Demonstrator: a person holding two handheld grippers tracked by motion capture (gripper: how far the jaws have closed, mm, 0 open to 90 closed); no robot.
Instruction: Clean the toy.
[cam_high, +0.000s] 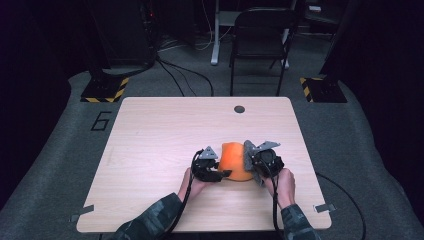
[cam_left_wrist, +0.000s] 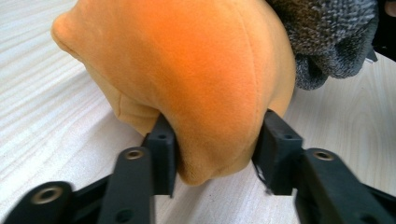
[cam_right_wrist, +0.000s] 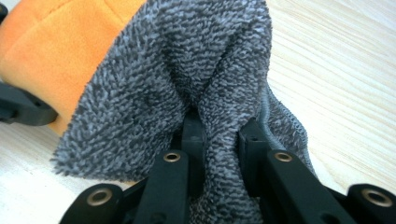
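Pale wood table (cam_high: 150, 150) lies beneath your jaws. Your left gripper (cam_left_wrist: 215, 154) clamps a plush orange cushion (cam_left_wrist: 187, 70); your right gripper (cam_right_wrist: 219, 135) clamps fuzzy grey cloth (cam_right_wrist: 187, 60).

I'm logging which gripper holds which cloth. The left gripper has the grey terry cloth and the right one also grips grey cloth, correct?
Not quite: the left gripper has the orange plush cloth between its jaws, as the left gripper view shows. The right gripper does grip the grey terry cloth.
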